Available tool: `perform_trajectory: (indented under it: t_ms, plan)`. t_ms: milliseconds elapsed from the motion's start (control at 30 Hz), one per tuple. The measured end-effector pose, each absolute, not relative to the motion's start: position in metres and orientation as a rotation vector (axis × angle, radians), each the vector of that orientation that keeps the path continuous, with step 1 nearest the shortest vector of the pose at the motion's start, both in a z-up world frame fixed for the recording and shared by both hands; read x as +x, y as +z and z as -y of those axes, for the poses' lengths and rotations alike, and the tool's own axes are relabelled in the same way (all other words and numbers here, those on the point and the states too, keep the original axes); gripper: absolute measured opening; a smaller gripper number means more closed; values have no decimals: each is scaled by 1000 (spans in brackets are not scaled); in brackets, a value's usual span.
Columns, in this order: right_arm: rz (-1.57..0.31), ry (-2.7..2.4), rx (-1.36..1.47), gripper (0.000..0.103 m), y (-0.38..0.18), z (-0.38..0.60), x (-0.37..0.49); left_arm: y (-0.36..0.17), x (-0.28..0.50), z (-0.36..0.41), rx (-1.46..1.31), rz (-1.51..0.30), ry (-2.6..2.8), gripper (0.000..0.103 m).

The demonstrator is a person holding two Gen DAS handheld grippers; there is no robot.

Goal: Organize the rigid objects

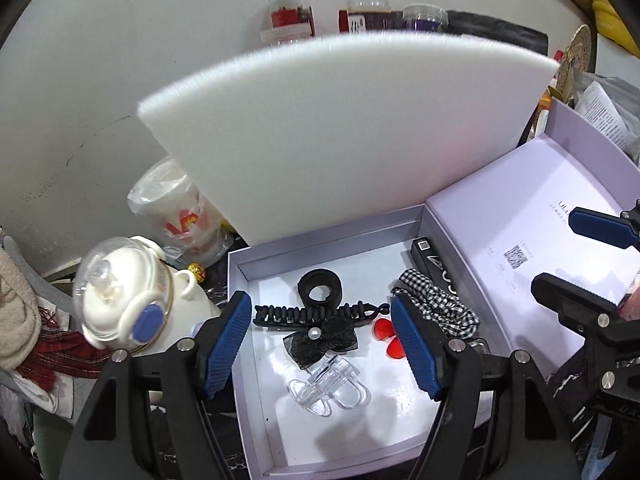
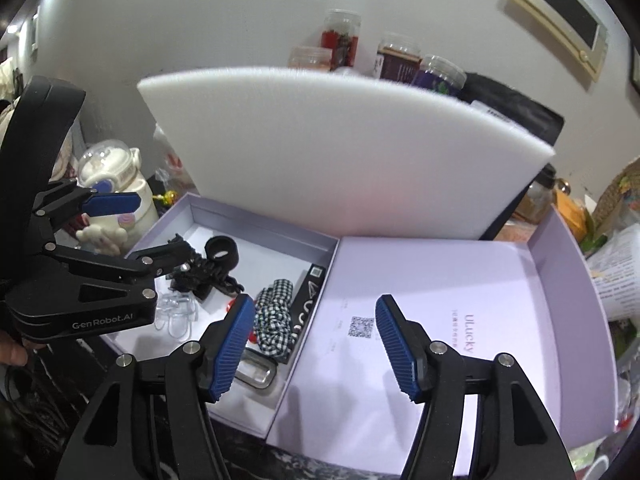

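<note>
Now — both jaws released | foam sheet (image 1: 340, 140) upright behind box (image 1: 256, 400) | bottle (image 1: 132, 304) beside it

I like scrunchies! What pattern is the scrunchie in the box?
Black-and-white checks: the scrunchie shows best in the left wrist view.

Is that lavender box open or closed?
Open: the box shows hair accessories inside, and its lid lies upturned beside it.

"GenRobot.AI" on left hand-held gripper (image 2: 160, 236) body; "ULucky" and QR code on lilac lid (image 2: 440, 280).
</note>
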State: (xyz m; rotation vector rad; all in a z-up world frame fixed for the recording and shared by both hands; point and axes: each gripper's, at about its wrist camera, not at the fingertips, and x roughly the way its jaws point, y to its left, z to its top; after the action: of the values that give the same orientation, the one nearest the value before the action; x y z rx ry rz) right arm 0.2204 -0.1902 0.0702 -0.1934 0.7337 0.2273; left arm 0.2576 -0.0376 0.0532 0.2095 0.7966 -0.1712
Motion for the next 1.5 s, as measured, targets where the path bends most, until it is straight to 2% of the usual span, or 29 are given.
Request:
perform_trajectory:
  t_ms: [133,233,500,767,800,867,900,1500]
  plan:
    - [-696,222,-178,79,85,195,206,70,240,38,206,-766,-160,73]
    - [-668,216,-174,81,94,198,193,80,226,38,205,-744,-155,80]
    - [-618,211,-145,91,114,211,150,104,184,43,227,-682,-168,81]
    - [-576,210,-137,93,127,219,109,120,139,49,238,-626,-174,82]
    - [-571,209,-135,94,128,219,104,121,134,49,237,-623,-172,84]
    - [-562,204,-131,95,129,221,94,123,124,49,234,-616,-165,100]
    - [-555,202,-130,96,129,222,88,124,118,49,233,-606,-161,101]
    - [-574,160,-118,98,102,220,35,103,54,49,214,-609,-140,101]
